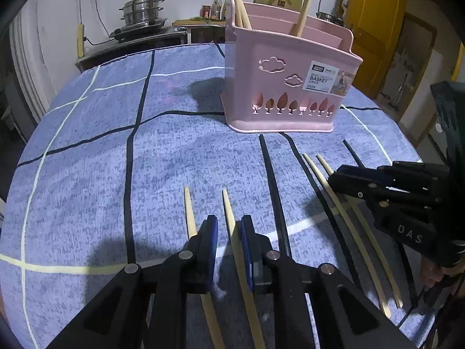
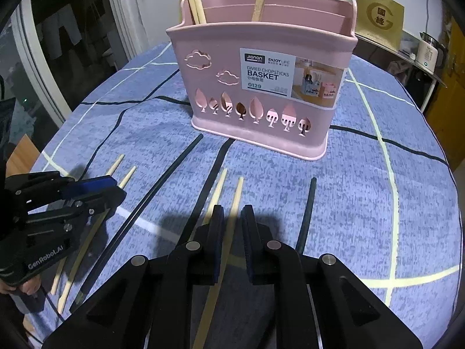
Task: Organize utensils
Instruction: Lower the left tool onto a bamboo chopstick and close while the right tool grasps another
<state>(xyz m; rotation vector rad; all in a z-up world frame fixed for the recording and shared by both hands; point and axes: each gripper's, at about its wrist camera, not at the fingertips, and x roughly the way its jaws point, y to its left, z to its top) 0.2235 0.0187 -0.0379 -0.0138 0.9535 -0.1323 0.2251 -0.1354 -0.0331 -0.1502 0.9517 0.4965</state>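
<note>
Left wrist view: the left gripper [image 1: 228, 226] hangs low over a blue checked tablecloth [image 1: 87, 151], its blue-padded jaws slightly apart. A pale bamboo chopstick [image 1: 232, 226] lies in the gap between them; whether the pads touch it cannot be told. A second bamboo chopstick [image 1: 189, 215] lies just left of the jaws. Further right lie a black chopstick [image 1: 271, 180] and two more bamboo ones [image 1: 340, 209]. The right gripper [image 1: 363, 183] sits over that pair. A pink chopstick basket [image 1: 290, 87] stands at the far side, holding upright bamboo chopsticks.

Right wrist view: the right gripper [image 2: 232, 218] is also slightly open, astride one bamboo chopstick [image 2: 237, 197], contact unclear, with another [image 2: 216, 192] beside its left finger. A black chopstick [image 2: 309, 203] lies to the right. The left gripper [image 2: 96, 189] is at the left edge. The basket [image 2: 261, 87] stands beyond.
</note>
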